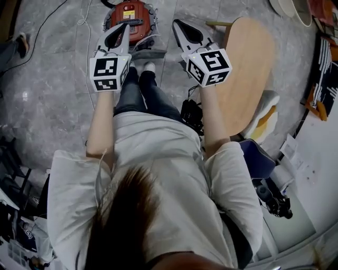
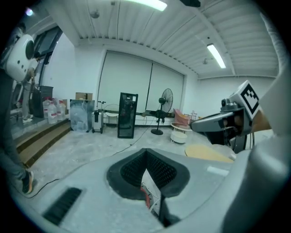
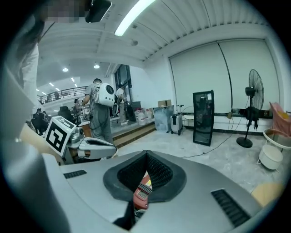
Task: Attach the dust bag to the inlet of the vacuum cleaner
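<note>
Left tool (image 1: 121, 30) and my right tool (image 1: 181, 26), both clenched, hover over the vacuum (image 1: 139, 15) on the floor (image 1: 53, 79).

Grey stone-patterned floor (image 1: 53, 95). Standing on it: a red vacuum cleaner (image 1: 132, 18), just ahead of the person's shoes (image 1: 149, 67), with a round wooden bench (image 1: 248, 68) to its right. A dark cable (image 1: 46, 26) trails at left.

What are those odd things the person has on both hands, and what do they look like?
The left gripper and right gripper are pale grey, beak-shaped shells with black ribbed pads. Each carries a white cube printed with black square markers. The person wears a white short-sleeved shirt.
</note>
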`<state>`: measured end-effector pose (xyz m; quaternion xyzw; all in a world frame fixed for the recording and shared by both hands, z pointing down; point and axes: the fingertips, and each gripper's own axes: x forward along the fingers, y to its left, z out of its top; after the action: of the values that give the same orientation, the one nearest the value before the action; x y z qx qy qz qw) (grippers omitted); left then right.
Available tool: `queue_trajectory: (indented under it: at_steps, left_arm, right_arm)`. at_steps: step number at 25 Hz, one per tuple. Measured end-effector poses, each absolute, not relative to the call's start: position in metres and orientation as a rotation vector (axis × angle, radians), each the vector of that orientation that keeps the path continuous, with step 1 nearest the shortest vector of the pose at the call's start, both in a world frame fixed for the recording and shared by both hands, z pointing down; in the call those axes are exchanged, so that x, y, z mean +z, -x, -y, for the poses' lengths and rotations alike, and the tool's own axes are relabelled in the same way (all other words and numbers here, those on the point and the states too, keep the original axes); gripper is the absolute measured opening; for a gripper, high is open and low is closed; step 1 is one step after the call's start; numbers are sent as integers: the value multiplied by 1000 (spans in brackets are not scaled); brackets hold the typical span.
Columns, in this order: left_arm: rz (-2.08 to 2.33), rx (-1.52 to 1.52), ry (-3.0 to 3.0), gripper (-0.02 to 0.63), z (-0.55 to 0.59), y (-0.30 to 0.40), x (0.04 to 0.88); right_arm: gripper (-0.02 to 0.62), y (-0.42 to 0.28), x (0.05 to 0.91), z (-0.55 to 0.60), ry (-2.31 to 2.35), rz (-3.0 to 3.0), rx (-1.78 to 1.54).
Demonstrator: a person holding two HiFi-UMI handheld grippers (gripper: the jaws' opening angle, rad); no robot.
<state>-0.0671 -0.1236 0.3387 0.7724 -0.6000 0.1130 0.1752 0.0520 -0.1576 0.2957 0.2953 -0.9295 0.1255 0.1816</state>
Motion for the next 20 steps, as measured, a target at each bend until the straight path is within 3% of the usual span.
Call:
queue_trajectory:
  at_steps: [20]
  left_arm:
    - [1852,202,-2305,17,101,17,183]
  right_arm:
    - [0,-114,175,108,-863,2699,227]
